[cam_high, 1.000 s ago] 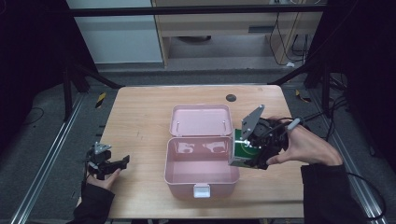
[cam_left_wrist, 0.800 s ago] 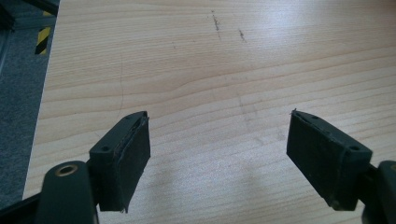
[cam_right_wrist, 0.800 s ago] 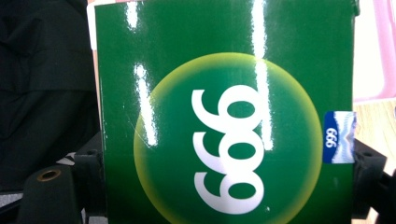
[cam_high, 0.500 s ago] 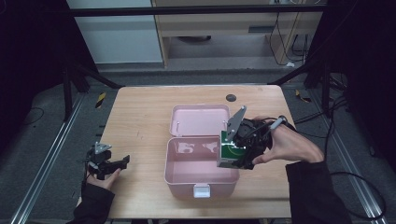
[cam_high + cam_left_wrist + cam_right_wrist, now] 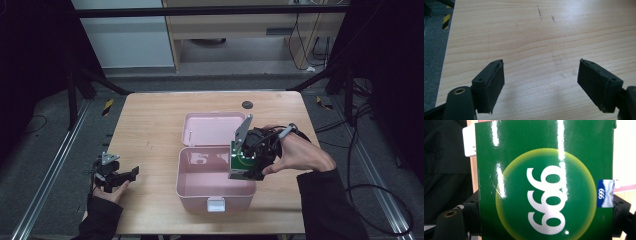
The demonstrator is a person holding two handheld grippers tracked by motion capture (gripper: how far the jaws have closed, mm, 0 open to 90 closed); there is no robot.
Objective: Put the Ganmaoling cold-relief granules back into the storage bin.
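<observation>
One pink box (image 5: 200,175), one green carton (image 5: 243,162), two grippers.

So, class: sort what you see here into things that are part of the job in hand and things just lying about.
Part of the job:
- green box, marked 999, clamped in the right gripper at the pink case's right wall
- pink case, lid open

Just lying about:
- left gripper, jaws open, at the table's left edge
- dark round spot on the table
</observation>
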